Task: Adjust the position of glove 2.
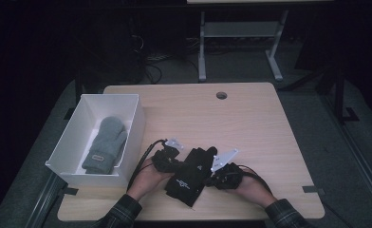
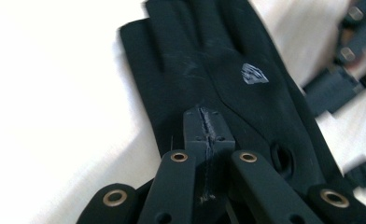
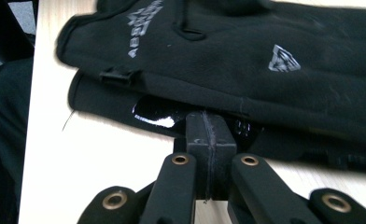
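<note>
Two black gloves lie stacked near the table's front edge, fingers pointing to the far right. In the left gripper view the top glove shows a grey logo. The right gripper view shows the lower glove's edge under the top one. My left gripper is at the pair's left side, jaws shut on the glove fabric. My right gripper is at the right side, jaws pinched on the lower glove's edge. A grey mitten lies in the white box.
The white box stands at the table's left edge, close to my left hand. A round cable hole is at the far middle of the wooden table. Beyond the table stand a desk frame and loose cables on the floor.
</note>
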Action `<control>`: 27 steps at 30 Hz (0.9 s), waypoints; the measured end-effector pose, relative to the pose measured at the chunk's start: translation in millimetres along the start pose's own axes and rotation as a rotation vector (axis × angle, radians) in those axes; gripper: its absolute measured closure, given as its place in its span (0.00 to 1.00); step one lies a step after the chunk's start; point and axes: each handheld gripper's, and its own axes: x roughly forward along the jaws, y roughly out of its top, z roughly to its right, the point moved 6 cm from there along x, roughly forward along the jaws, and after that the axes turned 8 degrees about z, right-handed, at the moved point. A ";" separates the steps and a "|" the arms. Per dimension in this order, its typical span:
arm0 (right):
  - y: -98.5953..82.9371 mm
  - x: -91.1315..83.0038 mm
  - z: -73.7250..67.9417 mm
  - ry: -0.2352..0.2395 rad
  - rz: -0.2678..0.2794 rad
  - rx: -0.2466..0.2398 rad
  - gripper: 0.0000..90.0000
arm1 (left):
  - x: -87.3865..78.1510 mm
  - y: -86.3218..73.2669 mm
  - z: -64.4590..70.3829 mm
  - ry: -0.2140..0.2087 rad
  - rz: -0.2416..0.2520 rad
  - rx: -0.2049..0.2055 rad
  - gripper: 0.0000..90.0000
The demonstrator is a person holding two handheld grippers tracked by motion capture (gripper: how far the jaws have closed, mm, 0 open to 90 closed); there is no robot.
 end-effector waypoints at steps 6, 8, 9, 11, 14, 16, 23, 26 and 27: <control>8.0 11.5 -8.4 0.010 0.004 -0.013 1.00 | 8.1 8.7 -6.0 0.018 0.012 0.003 0.99; 10.1 13.9 -11.0 0.016 0.005 -0.008 1.00 | 9.5 10.2 -5.6 0.026 0.025 -0.004 0.99; 9.7 13.7 -10.2 0.013 0.000 -0.025 1.00 | 8.7 10.0 -6.1 0.026 0.022 0.003 0.99; 8.8 11.6 -10.3 0.012 0.001 -0.017 0.99 | 6.0 10.0 -7.2 0.035 0.025 0.013 0.96; 7.0 5.0 -6.9 -0.009 0.011 -0.017 0.92 | 1.3 10.9 -8.8 0.045 0.048 0.010 0.85; 4.9 -2.7 -3.3 -0.033 0.024 -0.009 0.88 | -1.8 10.7 -8.8 0.037 0.054 0.005 0.77; -11.7 -41.1 18.8 -0.141 0.079 0.076 0.70 | -6.4 10.3 -3.5 0.025 0.055 0.039 0.49; -20.4 -54.9 32.1 -0.210 0.093 0.101 0.60 | -6.3 10.1 0.7 0.025 0.063 0.049 0.38; -23.8 -59.0 37.6 -0.234 0.099 0.108 0.58 | -5.9 10.3 2.4 0.028 0.068 0.052 0.35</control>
